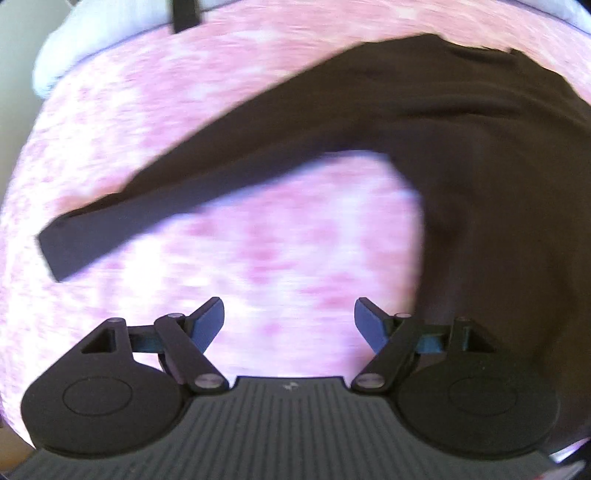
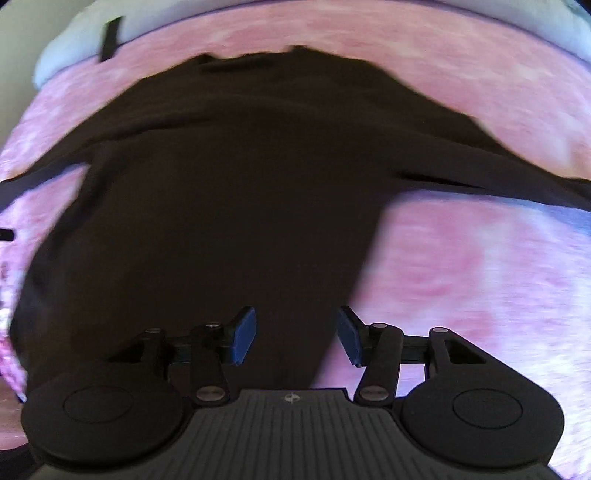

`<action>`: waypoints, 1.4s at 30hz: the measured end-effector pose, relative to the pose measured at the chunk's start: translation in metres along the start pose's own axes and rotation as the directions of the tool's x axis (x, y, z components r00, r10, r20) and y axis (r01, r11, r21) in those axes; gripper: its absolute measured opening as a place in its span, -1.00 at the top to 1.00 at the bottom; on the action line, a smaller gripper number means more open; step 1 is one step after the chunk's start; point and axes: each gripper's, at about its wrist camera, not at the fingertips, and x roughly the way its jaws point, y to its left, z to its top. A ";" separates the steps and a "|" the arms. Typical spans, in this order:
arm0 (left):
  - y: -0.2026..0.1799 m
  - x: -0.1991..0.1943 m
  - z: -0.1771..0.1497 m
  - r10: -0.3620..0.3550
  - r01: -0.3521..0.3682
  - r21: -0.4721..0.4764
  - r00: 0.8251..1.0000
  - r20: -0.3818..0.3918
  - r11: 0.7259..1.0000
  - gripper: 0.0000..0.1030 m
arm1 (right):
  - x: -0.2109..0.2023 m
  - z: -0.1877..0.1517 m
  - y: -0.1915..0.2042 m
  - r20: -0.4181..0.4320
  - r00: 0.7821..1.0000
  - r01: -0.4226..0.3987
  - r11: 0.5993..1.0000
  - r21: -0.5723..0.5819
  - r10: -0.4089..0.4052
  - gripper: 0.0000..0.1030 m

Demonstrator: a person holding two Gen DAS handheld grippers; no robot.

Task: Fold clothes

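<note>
A: Start nearest. How do the tongs stand?

B: The left gripper (image 1: 289, 325) is spread wide with nothing between its blue pads; below it is bare pink bed cover (image 1: 258, 258), just beside the near left side of the garment. The right gripper (image 2: 297, 334) is also apart and empty, hanging over the near hem, with the body's right edge running up between its jaws.

A: And the garment itself?

B: A dark long-sleeved top (image 2: 229, 203), lying spread on the pink cover, hem toward the near edge of the bed, neckline toward the far edge. One sleeve (image 1: 155, 206) stretches out flat toward the bed's left edge, cuff squared off; the other sleeve (image 2: 491, 177) runs toward the right edge. Nothing is folded over that I can see, though both views are blurred.

A: How will it handle?

B: My guess is soft, light and limp: it will sag and drag along the cover, not hold a shape. Thin cloth lying flat is hard to pinch, so I would take hold at an edge, such as a cuff, a shoulder seam or a hem corner.

A: Beyond it?

B: A pale pillow or bedding (image 1: 92, 40) along the far edge, and a dark strap (image 1: 184, 14) hanging there.
</note>
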 end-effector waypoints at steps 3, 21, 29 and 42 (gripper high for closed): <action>0.072 0.013 -0.007 0.041 -0.041 0.001 0.999 0.022 0.999 -0.48 | 0.004 0.003 0.061 -0.014 0.997 -0.073 0.997 -0.040 0.072 -0.01; 0.381 0.149 0.026 -0.447 0.446 -0.148 0.894 0.030 0.883 0.96 | 0.092 0.105 0.410 -0.094 0.987 -0.158 0.933 -0.324 0.134 -0.08; 0.460 0.135 0.043 -0.419 0.546 -0.520 0.838 0.351 0.657 0.99 | 0.124 0.131 0.428 -0.025 0.999 0.008 0.919 -0.395 -0.020 -0.08; 0.409 0.156 0.041 -0.419 0.465 -0.337 0.885 0.204 0.819 0.10 | 0.138 0.124 0.432 0.011 0.997 0.070 0.902 -0.426 -0.072 -0.09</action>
